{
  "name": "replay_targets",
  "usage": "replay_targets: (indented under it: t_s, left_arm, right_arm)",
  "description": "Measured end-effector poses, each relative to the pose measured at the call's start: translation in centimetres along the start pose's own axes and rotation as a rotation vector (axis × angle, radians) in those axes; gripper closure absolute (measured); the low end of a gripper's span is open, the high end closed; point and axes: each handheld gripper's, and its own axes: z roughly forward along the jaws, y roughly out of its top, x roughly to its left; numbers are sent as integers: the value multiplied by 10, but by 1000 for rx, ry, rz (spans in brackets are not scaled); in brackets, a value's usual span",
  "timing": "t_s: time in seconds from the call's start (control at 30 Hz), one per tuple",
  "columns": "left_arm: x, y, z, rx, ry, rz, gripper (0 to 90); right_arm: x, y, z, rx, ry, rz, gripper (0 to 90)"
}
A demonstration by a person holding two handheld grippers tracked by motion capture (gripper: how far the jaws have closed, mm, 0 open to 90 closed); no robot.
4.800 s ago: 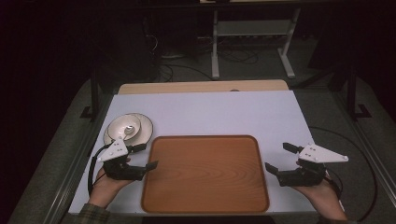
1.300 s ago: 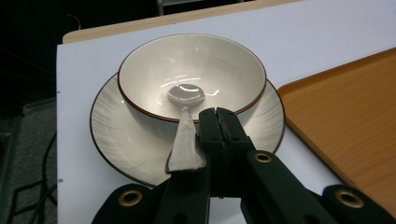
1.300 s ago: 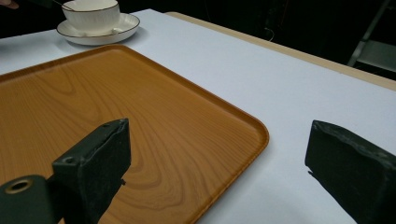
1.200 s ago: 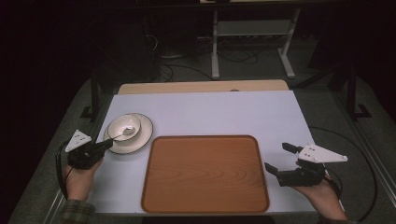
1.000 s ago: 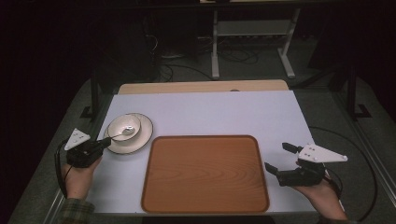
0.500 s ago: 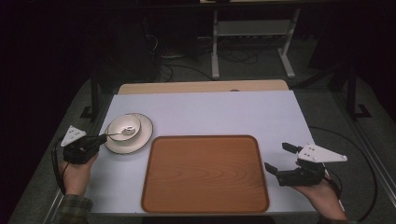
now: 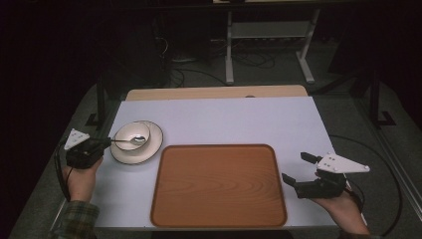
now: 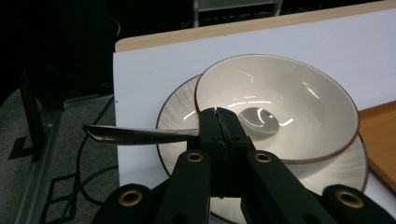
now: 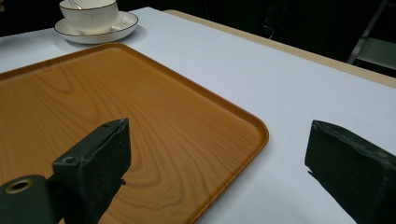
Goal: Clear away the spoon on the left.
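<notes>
White worktop under dim light: your left tongs [image 8: 219, 122] are clamped on the slim metal spoon [image 8: 140, 135], whose long axis runs crosswise to them, its scoop resting in the cream brown-rimmed bowl [image 7: 130, 136] on its saucer [image 7: 152, 148]. Your right tongs [image 7: 303, 174] stand apart beside the wooden tray [image 7: 219, 184].

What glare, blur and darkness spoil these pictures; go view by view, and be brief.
High view: the table is lit, the room beyond nearly black. Left gripper view: white glare streaks in the bowl; the left gripper, shut on the spoon, is sharp. Right gripper view: the right gripper looms soft, the tray crisp.
</notes>
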Motion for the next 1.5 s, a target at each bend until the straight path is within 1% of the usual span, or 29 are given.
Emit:
replay_targets:
  t_s: [0.07, 0.23, 0.4, 0.47, 1.07, 1.3, 1.37, 1.4, 1.5]
  left_arm:
    - [1, 2, 3, 9, 10, 11, 900]
    - [3, 4, 9, 13, 17, 16, 899]
    - [7, 5, 14, 13, 24, 7, 900]
    - [10, 6, 17, 7, 27, -3, 900]
    - [18, 13, 27, -9, 38, -14, 900]
    - [20, 15, 29, -15, 37, -24, 900]
    - [18, 14, 27, -15, 29, -27, 899]
    - [16, 14, 25, -17, 13, -41, 898]
    - [12, 13, 21, -15, 7, -40, 874]
  right_arm:
    - [0, 0, 0, 0, 0, -1, 66]
    - [0, 0, 0, 1, 0, 2, 66]
    - [0, 0, 1, 1, 0, 0, 66]
    - [0, 0, 1, 2, 0, -1, 66]
    - [-1, -1, 0, 0, -6, 5, 66]
    - [0, -1, 0, -2, -10, 5, 67]
    - [0, -1, -1, -3, -10, 4, 67]
    - [0, -1, 0, -1, -11, 3, 68]
    - [0, -1, 0, 0, -12, 2, 68]
